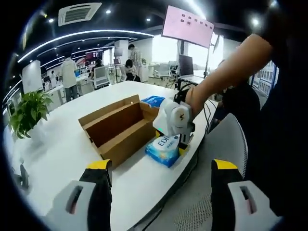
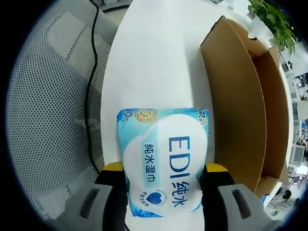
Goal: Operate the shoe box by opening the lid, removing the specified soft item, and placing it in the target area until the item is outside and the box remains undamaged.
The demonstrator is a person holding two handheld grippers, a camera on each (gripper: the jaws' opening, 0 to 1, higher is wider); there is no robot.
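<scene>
Wipes pack [image 2: 161, 163] sits clamped between right gripper [image 2: 163, 192] jaws beside box [image 1: 120, 127].

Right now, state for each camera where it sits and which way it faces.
Left gripper view: rides the left gripper, held back off the table edge, facing across the white table at the open shoe box; the person's arm and the right gripper show.
Right gripper view: rides the right gripper, looking down at the wet wipes pack between its jaws, box beside it, mesh chair beyond the table edge.
Shared: box, pack, table.
</scene>
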